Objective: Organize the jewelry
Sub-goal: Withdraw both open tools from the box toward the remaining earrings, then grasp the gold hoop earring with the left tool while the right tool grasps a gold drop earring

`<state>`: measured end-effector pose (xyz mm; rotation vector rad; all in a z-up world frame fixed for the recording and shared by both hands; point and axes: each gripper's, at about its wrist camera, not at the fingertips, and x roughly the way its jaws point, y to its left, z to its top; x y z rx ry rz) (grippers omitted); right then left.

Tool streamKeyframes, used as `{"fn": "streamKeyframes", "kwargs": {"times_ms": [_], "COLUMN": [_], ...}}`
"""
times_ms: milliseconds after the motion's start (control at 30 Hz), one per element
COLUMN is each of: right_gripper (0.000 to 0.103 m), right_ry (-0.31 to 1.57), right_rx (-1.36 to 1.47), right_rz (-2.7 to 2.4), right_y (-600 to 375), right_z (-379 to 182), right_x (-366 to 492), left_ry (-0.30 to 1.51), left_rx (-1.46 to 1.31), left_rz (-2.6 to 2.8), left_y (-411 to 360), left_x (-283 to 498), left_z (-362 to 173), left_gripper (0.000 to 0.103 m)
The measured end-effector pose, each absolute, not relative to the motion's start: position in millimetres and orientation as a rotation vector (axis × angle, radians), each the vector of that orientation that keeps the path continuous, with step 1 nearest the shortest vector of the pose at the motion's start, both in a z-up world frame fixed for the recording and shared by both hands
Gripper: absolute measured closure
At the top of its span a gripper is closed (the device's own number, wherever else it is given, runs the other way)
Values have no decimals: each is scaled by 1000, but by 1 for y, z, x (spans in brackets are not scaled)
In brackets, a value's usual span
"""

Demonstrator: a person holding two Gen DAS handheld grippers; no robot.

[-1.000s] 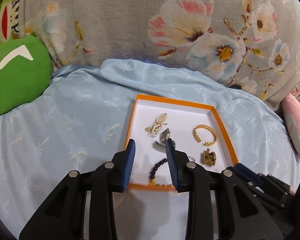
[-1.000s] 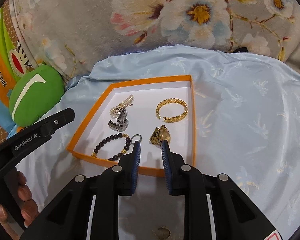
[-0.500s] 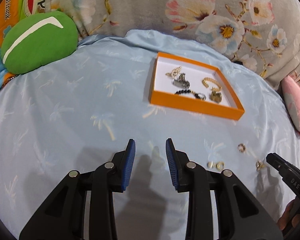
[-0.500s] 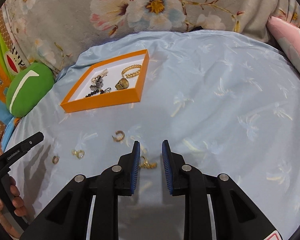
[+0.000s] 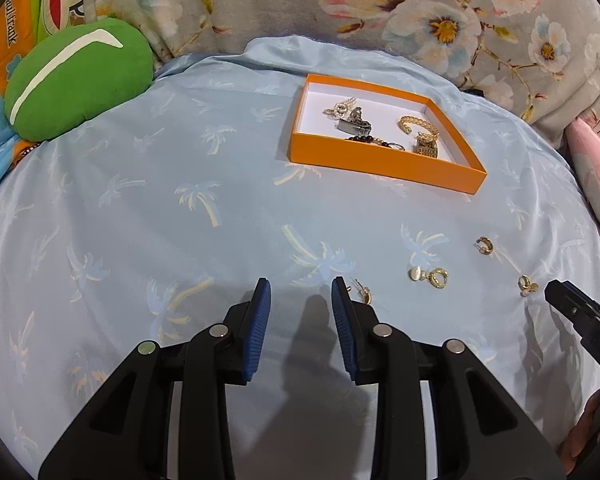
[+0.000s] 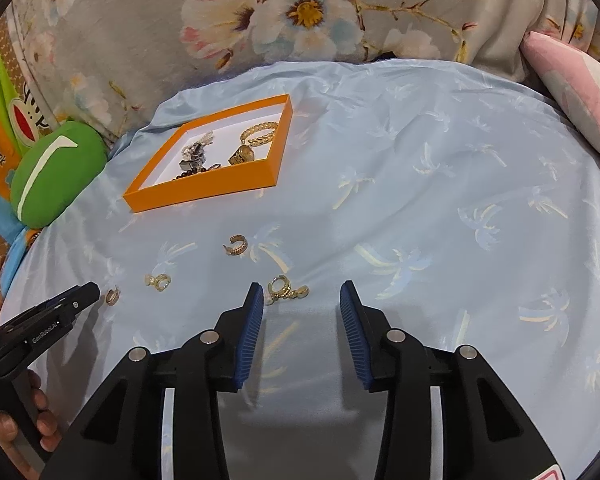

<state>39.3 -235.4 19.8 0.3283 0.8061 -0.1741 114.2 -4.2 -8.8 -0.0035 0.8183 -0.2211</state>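
An orange tray point(image 5: 384, 160) point(image 6: 204, 192) with white lining lies on the blue cloth and holds bracelets, a bead string and rings. Several gold earrings lie loose on the cloth nearer me. My left gripper point(image 5: 300, 292) is open and empty, and a small gold hoop point(image 5: 362, 292) lies just right of its right fingertip. My right gripper point(image 6: 302, 296) has its jaws opening. A gold drop earring point(image 6: 286, 290) lies on the cloth at the tips, close to the left pad, and nothing presses on it. Other earrings point(image 6: 236, 245) point(image 6: 159, 281) lie to its left.
A green cushion point(image 5: 76, 80) sits at the far left and a pink pillow point(image 6: 572, 88) at the far right. A flowered grey blanket point(image 6: 300, 20) rises behind the tray. Each gripper's tip shows in the other view: point(image 5: 572, 308) point(image 6: 60, 312). A hand point(image 6: 20, 432) holds the left one.
Both grippers have drawn back from over the tray to the cloth near the loose earrings. The right jaws have spread wider; the left gap looks the same.
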Motion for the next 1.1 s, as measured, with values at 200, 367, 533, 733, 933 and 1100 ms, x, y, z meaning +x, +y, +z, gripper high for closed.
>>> {"fn": "streamKeyframes", "kwargs": {"times_ms": [200, 367, 533, 733, 933, 1100], "right_gripper": [63, 57, 55, 55, 58, 86], "right_ry": [818, 823, 848, 875, 892, 899], "right_rx": [325, 317, 296, 291, 283, 278], "right_rz": [-176, -170, -161, -139, -143, -135], "right_y": [-235, -234, -230, -226, -224, -223], "right_z": [18, 17, 14, 10, 8, 7], "right_x": [40, 42, 46, 58, 73, 75], "left_ry": [827, 821, 821, 826, 831, 846], "left_rx": [-8, -7, -25, -20, -27, -27], "left_rz": [-213, -211, -207, -206, -213, -235], "left_y": [-3, -3, 1, 1, 1, -1], "left_x": [115, 113, 113, 114, 114, 115], "left_z": [-10, -9, -8, -9, -10, -12], "left_gripper": [66, 62, 58, 57, 55, 49]}}
